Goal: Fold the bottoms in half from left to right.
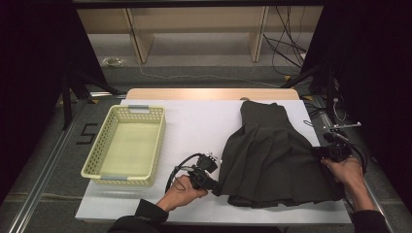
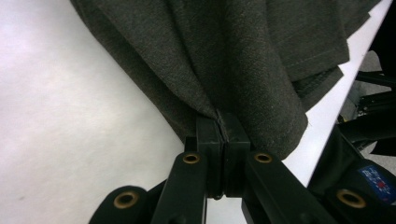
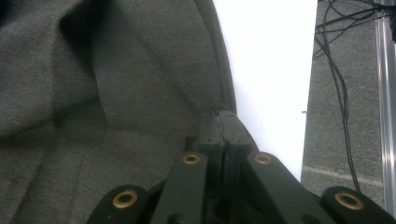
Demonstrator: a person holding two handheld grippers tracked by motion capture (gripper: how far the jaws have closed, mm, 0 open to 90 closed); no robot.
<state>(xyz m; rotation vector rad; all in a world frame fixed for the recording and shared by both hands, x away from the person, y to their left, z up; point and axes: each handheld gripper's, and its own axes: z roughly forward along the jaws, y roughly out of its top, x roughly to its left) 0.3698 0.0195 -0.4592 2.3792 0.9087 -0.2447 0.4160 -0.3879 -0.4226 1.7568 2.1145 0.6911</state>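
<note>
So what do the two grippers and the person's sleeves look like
Both grippers are black. The left gripper trails a looping black cable and carries a small pale plate on top. Seen close in the left gripper view, its fingers are flat black blocks on black links with brass-coloured rivets. The right gripper is black too, with dark cables behind it. Both sleeves are dark.

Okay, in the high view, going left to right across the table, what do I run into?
Yellow perforated basket → left tongs, clamped on the garment's left edge → dark grey pleated garment spread on the white table → right tongs, at the garment's right edge.
</note>
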